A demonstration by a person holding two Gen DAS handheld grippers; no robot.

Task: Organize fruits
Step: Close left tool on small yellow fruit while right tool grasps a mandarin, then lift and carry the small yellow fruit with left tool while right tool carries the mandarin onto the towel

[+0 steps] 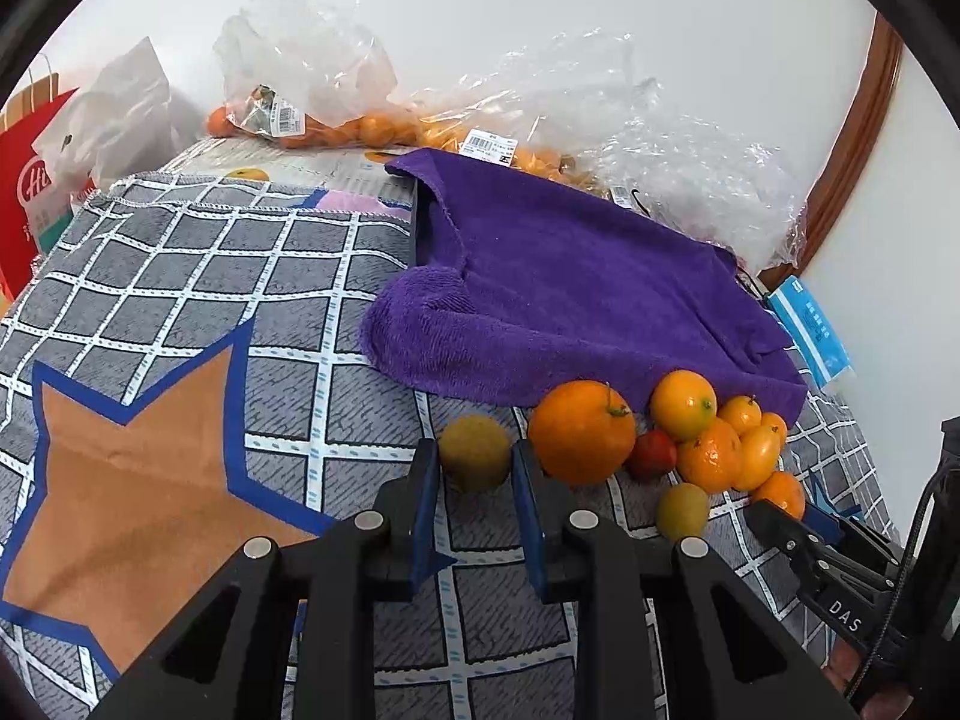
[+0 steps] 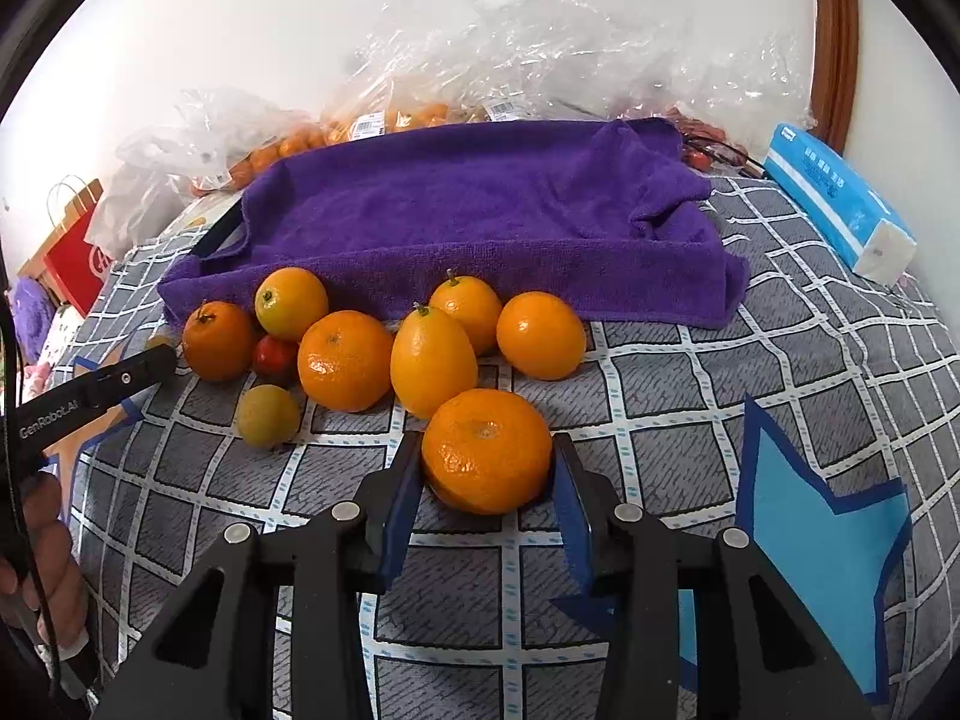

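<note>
A: Two grippers are working over the checked cloth (image 2: 690,396) now?
B: Yes. The left gripper (image 1: 474,462) is squeezing its jaws on a small green-brown fruit (image 1: 474,452), left of the fruit pile (image 1: 690,438).
A: And the right gripper (image 2: 487,468)?
B: Its jaws are pressing a mandarin (image 2: 486,450), nearest of the pile lying just before the purple towel (image 2: 480,204).

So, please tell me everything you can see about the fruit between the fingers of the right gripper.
It is a round, bright orange mandarin, with glossy, dimpled peel and a small pale navel facing up. It rests on the grey checked cloth, nearest the camera, in front of the fruit pile; whether it touches the oval fruit behind it is unclear. The right gripper is closed on it, a blue pad on each side.
</note>
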